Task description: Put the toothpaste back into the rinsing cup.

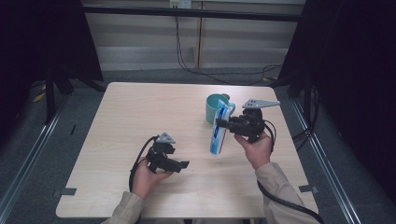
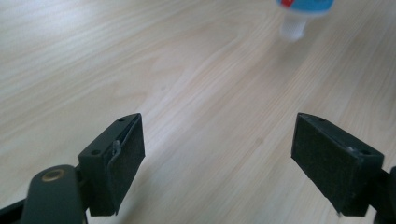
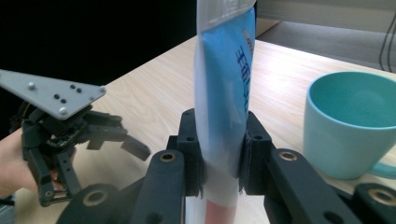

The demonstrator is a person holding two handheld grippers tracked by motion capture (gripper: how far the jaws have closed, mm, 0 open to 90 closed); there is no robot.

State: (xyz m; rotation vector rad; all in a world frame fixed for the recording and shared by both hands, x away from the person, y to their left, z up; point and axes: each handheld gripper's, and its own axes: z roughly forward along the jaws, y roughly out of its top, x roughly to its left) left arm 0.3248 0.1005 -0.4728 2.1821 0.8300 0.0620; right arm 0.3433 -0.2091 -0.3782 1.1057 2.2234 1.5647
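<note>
A blue and white toothpaste tube (image 1: 218,133) hangs upright over the table, cap end down, and my right gripper (image 1: 223,123) is shut on its middle. In the right gripper view the pads press the tube (image 3: 224,93) from both sides. A teal mug (image 1: 215,108) stands just behind the tube; in the right gripper view the mug (image 3: 352,126) stands upright at the right. My left gripper (image 1: 183,164) is low over the table at the front left, open, with nothing between its fingers (image 2: 116,158). The tube's cap end (image 2: 299,18) shows far off in the left gripper view.
The light wooden table (image 1: 140,116) has bare wood to the left and at the front. Black cables (image 1: 187,65) lie on the floor behind it. Metal rails (image 1: 322,154) run along both sides, and dark curtains close off the space.
</note>
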